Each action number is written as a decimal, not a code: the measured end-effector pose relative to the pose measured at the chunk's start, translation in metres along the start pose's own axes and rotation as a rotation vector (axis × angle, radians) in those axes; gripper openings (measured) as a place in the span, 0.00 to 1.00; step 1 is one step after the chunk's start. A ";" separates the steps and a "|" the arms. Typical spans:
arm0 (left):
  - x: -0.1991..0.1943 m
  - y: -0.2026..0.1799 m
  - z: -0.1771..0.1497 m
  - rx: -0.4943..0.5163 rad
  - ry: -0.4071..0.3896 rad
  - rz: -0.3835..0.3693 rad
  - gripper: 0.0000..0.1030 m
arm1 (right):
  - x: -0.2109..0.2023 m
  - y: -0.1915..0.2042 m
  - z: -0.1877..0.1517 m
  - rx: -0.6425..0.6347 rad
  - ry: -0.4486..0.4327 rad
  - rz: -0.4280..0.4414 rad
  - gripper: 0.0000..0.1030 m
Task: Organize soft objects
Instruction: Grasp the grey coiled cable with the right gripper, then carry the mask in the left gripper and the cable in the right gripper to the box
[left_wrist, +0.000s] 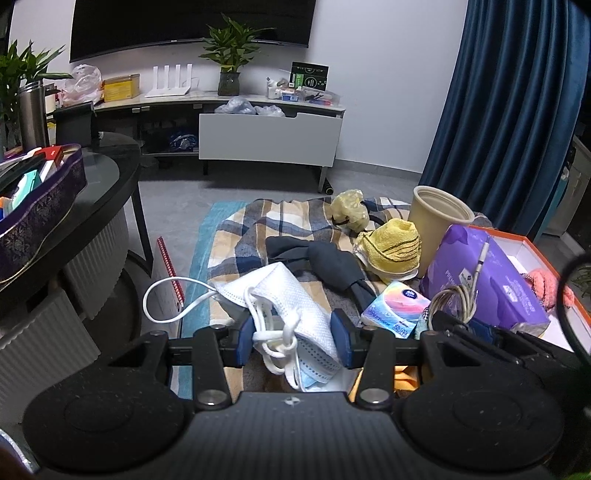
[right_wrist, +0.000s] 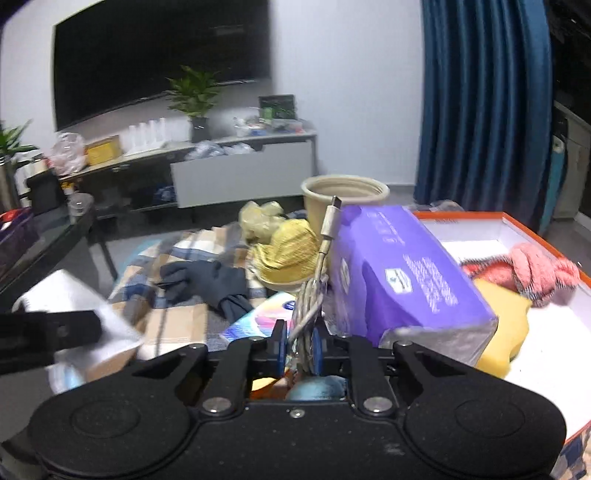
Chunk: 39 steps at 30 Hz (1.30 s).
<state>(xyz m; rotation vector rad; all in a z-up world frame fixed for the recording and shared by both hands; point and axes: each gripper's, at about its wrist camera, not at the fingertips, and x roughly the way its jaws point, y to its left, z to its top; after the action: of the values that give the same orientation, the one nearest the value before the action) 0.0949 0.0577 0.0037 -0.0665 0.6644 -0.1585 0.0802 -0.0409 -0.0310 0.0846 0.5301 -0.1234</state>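
Two grippers loaded: left gripper (left_wrist: 293, 341) clamped white face masks (left_wrist: 291, 306) above the plaid blanket (left_wrist: 243, 236); right gripper (right_wrist: 298, 347) pinched a coiled cable (right_wrist: 314, 291) beside the purple tissue pack (right_wrist: 402, 273).

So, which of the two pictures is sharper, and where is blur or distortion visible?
Left wrist view: sharp; the face masks in the left gripper look crisp, but fisheye bends the curtain. Right wrist view: softer overall, with motion blur smearing the masks; the cable in the right gripper stays readable.
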 end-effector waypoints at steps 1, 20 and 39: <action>-0.001 -0.001 0.001 0.003 -0.004 -0.003 0.43 | -0.006 0.001 0.001 -0.021 -0.017 0.023 0.17; -0.016 -0.026 0.041 0.039 -0.090 -0.011 0.43 | -0.055 -0.037 0.085 -0.141 -0.179 0.157 0.17; -0.016 -0.074 0.051 0.057 -0.075 -0.013 0.43 | -0.070 -0.089 0.109 -0.180 -0.164 0.202 0.17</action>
<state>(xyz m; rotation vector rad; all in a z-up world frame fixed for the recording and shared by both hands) 0.1042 -0.0120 0.0619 -0.0217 0.5848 -0.1869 0.0623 -0.1348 0.0943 -0.0475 0.3642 0.1142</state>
